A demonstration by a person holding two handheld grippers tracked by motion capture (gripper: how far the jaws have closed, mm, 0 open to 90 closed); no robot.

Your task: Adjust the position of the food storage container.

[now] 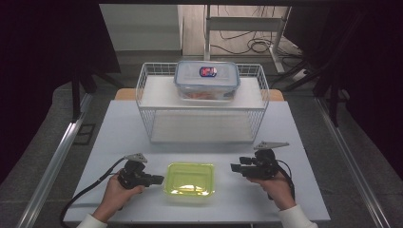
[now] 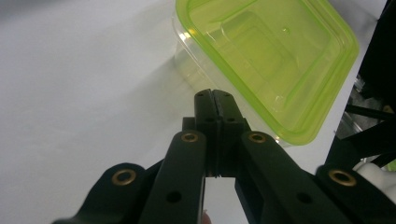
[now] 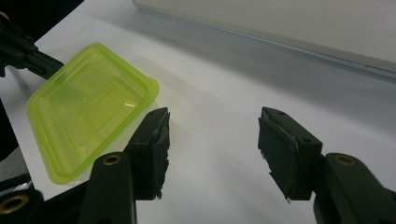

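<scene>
A clear box with a lime-green lid sits on the white table near the front edge, between my two grippers. My left gripper is shut with nothing in it, its tips just short of the box's left side. In the left gripper view the jaws are pressed together at the left gripper's tip. My right gripper is open, a short way right of the box and pointing at it. In the right gripper view the box lies left of the right gripper, whose jaws stand wide apart over bare table.
A white wire rack stands across the back of the table. On its upper shelf rests a clear lidded container with a blue label. A lower shelf board sits close ahead of the right gripper. Table edges lie near both hands.
</scene>
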